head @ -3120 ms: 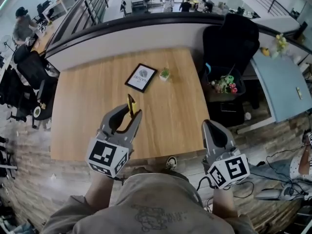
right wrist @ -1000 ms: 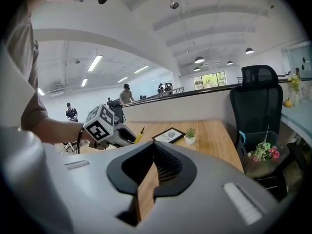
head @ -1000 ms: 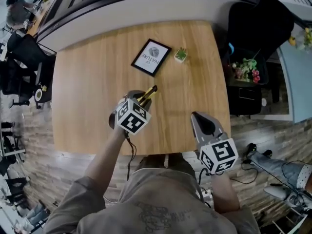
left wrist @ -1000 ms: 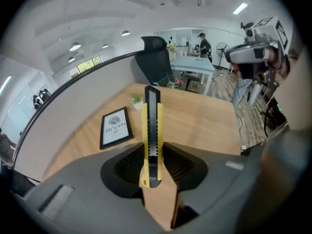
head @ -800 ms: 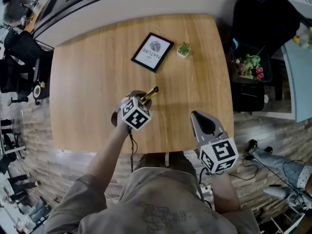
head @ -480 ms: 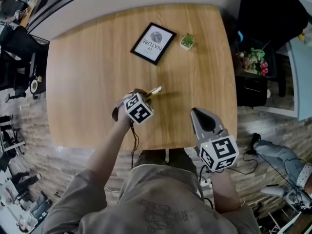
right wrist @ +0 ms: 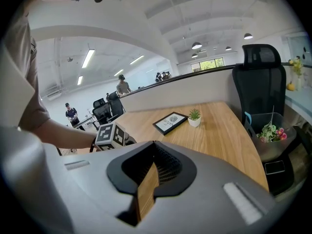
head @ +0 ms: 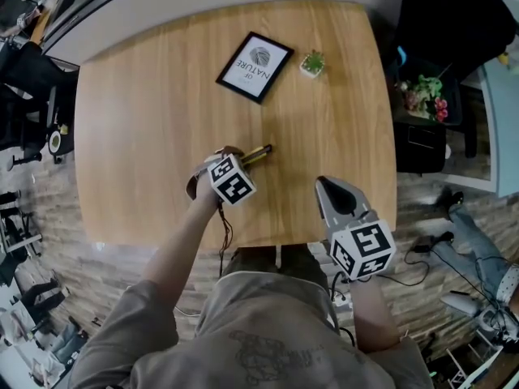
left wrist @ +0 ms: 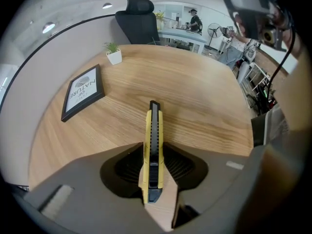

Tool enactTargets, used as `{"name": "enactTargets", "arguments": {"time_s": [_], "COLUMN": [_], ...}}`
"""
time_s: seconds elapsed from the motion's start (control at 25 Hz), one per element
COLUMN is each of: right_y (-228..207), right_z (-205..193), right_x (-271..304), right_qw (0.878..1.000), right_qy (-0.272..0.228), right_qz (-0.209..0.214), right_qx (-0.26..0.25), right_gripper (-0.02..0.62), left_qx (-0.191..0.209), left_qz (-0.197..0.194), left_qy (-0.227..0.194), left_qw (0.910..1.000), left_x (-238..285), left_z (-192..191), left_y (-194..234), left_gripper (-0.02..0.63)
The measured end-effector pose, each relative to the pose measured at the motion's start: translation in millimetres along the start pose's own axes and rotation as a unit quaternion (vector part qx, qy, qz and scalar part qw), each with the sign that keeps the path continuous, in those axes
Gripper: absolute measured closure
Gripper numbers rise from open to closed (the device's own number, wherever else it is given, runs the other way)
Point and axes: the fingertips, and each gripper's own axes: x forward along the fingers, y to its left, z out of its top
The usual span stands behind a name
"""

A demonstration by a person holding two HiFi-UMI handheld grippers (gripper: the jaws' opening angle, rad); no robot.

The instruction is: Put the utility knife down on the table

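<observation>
The yellow and black utility knife (left wrist: 152, 130) lies flat on the wooden table (head: 154, 96), its tip pointing away from me. My left gripper (left wrist: 153, 152) points steeply down over its rear end. Its jaws are opening: the knife rests against the left jaw, and a strip of table shows between it and the right jaw. From the head view the knife (head: 258, 153) sticks out up and right from under the left gripper (head: 232, 163). My right gripper (head: 319, 183) hovers near the table's front edge, shut and empty, as the right gripper view (right wrist: 155, 164) also shows.
A black-framed picture (head: 255, 56) and a small potted plant (head: 312, 62) lie at the far side of the table. A black office chair (head: 454, 31) and a bin with flowers (head: 422, 100) stand to the right.
My left gripper has come down to the table with the knife, which has tipped from upright to lying flat. The right gripper has sunk a little.
</observation>
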Motion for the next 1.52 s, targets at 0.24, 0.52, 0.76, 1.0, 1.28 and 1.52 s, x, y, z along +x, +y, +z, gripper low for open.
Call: {"name": "enactTargets", "arguments": {"time_s": [0.24,0.52,0.76,1.0,1.28,1.52], "right_y": [7,22,41,61,92,105], "right_z": [11,65,116,171,202,194], "right_x": [-7,-40,-80,-130,-175,-189], "right_qw": [1.000,0.996,0.987,0.970,0.952,0.950], "right_qy": [-0.013,-0.073,-0.135,-0.208,-0.262,-0.262], "right_qz": [0.002,-0.001,-0.011,-0.031,-0.026,-0.020], "right_qx": [-0.004,-0.043,-0.080,-0.123,-0.157,-0.168], "right_gripper": [0.584,0.584,0.584,0.584,0.584,0.584], "left_qx": [-0.027,-0.086,-0.068,-0.075,-0.065,-0.087], "left_qz": [0.015,0.078,0.152,0.202,0.237,0.236], "left_qy": [-0.038,-0.175,-0.274,-0.385,-0.449,-0.475], "left_qw": [0.9988,0.9778,0.9473,0.8975,0.8591,0.8436], "left_x": [-26,-128,-233,-340,-418,-448], "left_z": [6,44,70,89,90,84], "left_y": [0,18,25,16,-2,-22], "left_gripper": [0.474,0.480,0.497,0.565,0.604,0.604]}}
